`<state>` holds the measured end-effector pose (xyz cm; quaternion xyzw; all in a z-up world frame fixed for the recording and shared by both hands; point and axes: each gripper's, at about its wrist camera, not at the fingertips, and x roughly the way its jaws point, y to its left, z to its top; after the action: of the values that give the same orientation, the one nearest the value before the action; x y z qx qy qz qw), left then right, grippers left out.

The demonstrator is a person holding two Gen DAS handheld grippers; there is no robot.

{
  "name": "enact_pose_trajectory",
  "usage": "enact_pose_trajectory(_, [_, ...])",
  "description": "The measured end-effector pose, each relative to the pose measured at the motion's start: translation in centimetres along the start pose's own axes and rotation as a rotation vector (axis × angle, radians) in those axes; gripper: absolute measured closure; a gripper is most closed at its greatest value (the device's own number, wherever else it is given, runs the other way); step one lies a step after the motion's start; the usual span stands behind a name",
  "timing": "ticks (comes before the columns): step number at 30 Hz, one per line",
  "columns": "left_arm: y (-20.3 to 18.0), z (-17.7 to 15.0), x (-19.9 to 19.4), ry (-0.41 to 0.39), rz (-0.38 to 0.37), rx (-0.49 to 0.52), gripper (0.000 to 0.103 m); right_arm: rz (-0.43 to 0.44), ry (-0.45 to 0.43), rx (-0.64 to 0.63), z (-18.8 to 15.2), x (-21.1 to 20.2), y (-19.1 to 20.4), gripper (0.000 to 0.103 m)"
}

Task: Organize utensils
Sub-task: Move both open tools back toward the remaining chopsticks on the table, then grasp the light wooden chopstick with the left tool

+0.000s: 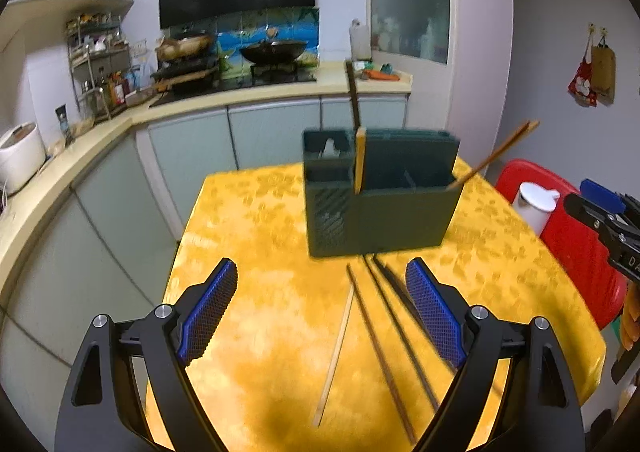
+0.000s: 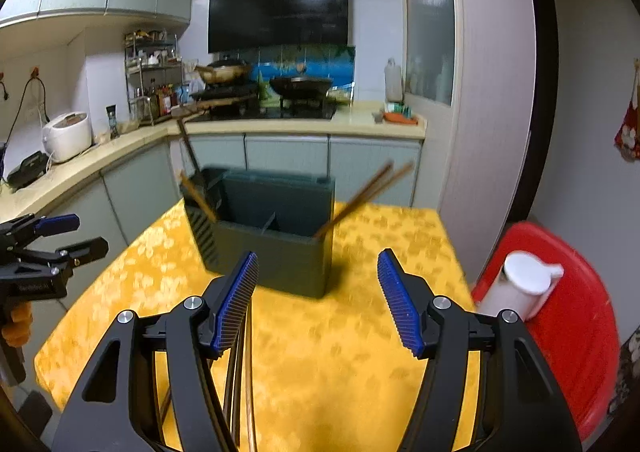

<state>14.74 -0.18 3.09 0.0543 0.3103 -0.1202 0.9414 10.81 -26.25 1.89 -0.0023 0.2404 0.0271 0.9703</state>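
On the yellow bench (image 1: pixel 256 236), the green utensil holder (image 1: pixel 380 212) already carries chopsticks: a pair leaning toward 2 o'clock (image 1: pixel 492 158), more standing at its left. I count about four loose chopsticks (image 1: pixel 376 336) still lying before it, at 6 o'clock. Left tool (image 1: pixel 320 316) wide apart, empty. Right tool (image 2: pixel 318 300) apart, nothing between.

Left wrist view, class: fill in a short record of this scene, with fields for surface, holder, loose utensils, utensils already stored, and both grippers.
surface: yellow patterned tablecloth
holder: dark green plastic utensil box, upright on the cloth
loose utensils: long thin chopsticks lying flat in front of the box
stored: pair of brown chopsticks leaning out of its right end
left gripper: open, empty
right gripper: open, empty
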Motion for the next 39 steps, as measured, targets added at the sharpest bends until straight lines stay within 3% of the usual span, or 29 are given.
enact_pose_trajectory(6, [1.2,-4.2,0.4,0.055,0.015,-0.042,0.02,-0.001,0.061,0.01,-5.0,-0.2,0.6,0.043])
enact_pose_trajectory(17, [1.4,-10.4,0.6,0.105,0.052,-0.067,0.02,-0.017,0.112,-0.033,-11.1,-0.8,2.2,0.043])
enact_pose_trajectory(30, [0.6,-13.9,2.9,0.154,0.053,-0.028,0.021,0.008,0.149,-0.009,-13.5,-0.5,2.2,0.043])
enact_pose_trajectory(32, [0.4,-13.8,3.2,0.156,0.046,-0.02,0.025,0.009,0.155,-0.005,-13.7,-0.4,2.1,0.043])
enact_pose_trajectory(37, [0.3,-13.6,4.5,0.189,0.013,-0.022,0.056,0.005,0.164,0.011,-13.9,-0.3,1.5,0.043])
enact_pose_trajectory(39, [0.2,-13.6,4.8,0.199,-0.005,-0.02,0.06,0.004,0.167,0.02,-13.9,-0.2,1.3,0.043])
